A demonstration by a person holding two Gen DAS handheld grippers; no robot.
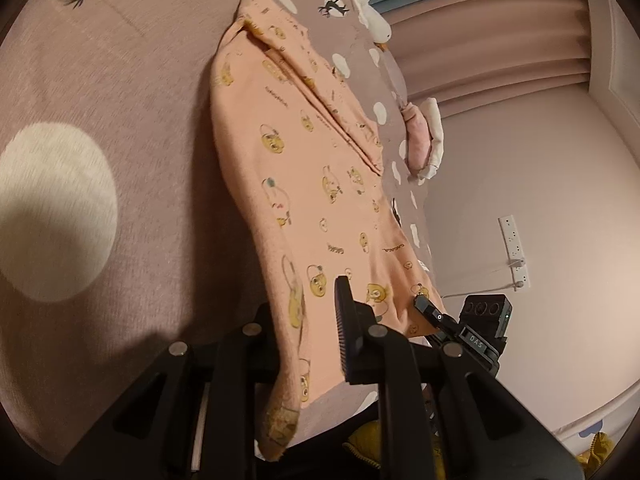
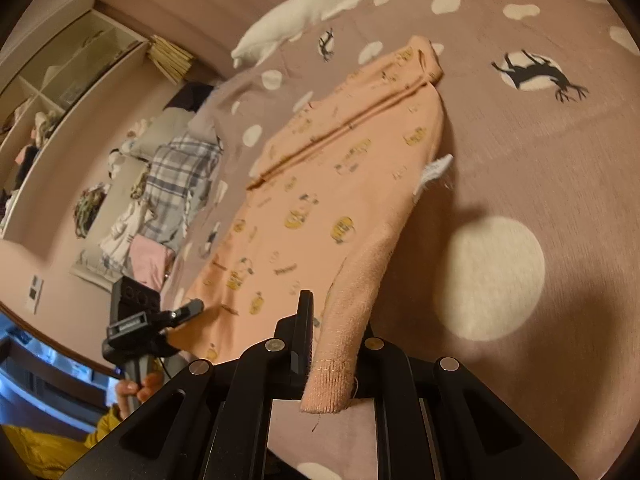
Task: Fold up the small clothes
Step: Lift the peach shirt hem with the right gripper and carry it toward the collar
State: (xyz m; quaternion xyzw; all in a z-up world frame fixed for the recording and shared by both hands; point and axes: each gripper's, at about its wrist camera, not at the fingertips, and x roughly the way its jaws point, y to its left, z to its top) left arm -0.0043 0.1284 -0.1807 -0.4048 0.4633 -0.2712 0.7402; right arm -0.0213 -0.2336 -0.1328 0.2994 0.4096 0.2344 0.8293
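Meanwhile, a peach printed garment [image 1: 304,184] is gripped at its near corners by both tongs and held stretched away from them over a dotted mauve bedspread [image 1: 120,92]. The left tongs [image 1: 320,344] are clamped narrow on one corner, the right tongs [image 2: 324,344] on the ribbed cuff [image 2: 340,360]; a white pillow [image 2: 288,32] is seen far beyond them
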